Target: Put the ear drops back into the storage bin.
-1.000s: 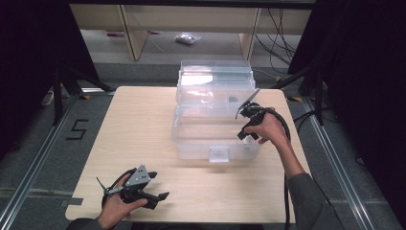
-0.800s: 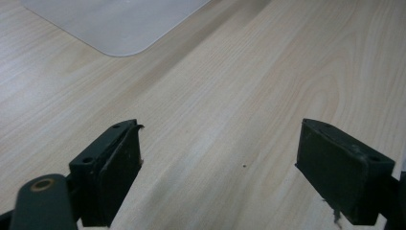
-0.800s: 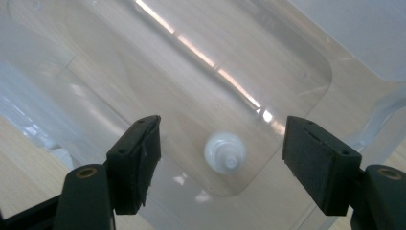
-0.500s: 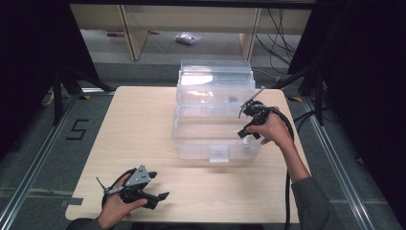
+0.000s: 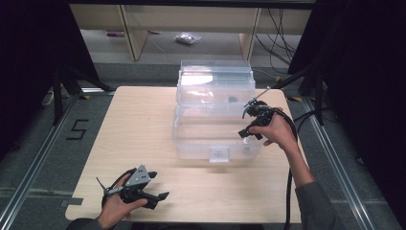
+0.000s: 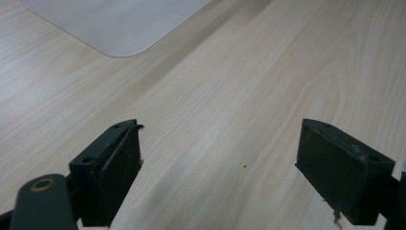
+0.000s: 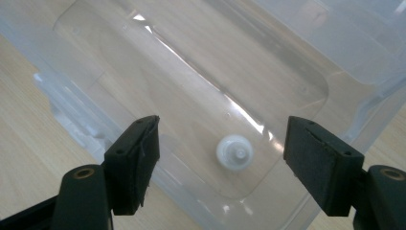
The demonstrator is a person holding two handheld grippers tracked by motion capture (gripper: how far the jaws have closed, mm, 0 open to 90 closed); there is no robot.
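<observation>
Near the far edge of the wooden table (image 5: 143, 124): a clear plastic box (image 5: 215, 127) with its lid (image 5: 215, 79) standing open behind it. On the box's floor, by its right wall: a small white round cap (image 7: 234, 153), lying alone. Past the table, on the grey floor: a small bag (image 5: 187, 39) and wooden shelf legs. Left of the table, on the floor: a black "5" (image 5: 78, 130). Over the box's right side: the right gripper (image 7: 222, 158), jaws wide apart, holding nothing, the cap below between them. Near the front left corner: the left gripper (image 6: 218, 163), low over bare wood, jaws wide apart, holding nothing.
</observation>
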